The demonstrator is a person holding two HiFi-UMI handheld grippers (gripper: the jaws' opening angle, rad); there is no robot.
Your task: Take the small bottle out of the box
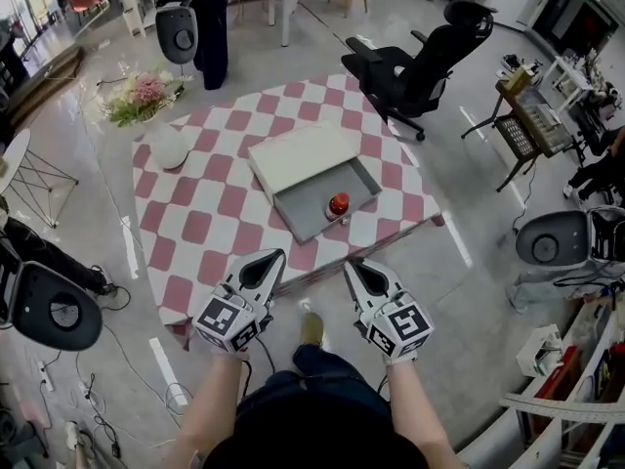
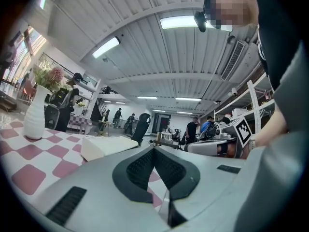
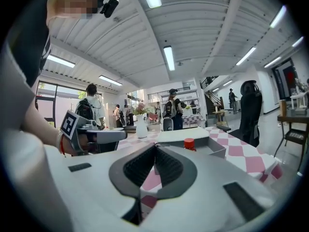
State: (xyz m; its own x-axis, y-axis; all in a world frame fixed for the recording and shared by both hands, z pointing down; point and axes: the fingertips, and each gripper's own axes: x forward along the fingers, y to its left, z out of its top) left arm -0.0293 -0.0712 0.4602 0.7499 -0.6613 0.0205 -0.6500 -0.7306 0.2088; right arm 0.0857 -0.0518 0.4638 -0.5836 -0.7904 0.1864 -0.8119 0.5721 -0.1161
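Note:
A small bottle (image 1: 338,204) with a red cap stands inside the open grey box (image 1: 303,211) in the middle of the checked table. A cream lid (image 1: 301,154) lies across the box's far part. Both grippers hover off the table's near edge, short of the box. My left gripper (image 1: 276,256) is shut with nothing in it, its tips touching (image 2: 154,150). My right gripper (image 1: 350,265) is also shut and empty (image 3: 155,145). In the right gripper view the red cap of the bottle (image 3: 189,143) shows just above the box wall (image 3: 216,150), ahead and slightly right.
The table wears a pink and white checked cloth (image 1: 210,213). A white vase (image 1: 171,148) stands at its far left corner, flowers (image 1: 145,91) behind it. A black office chair (image 1: 420,62) stands beyond the table's right side. A wire cart (image 1: 527,115) is at the right.

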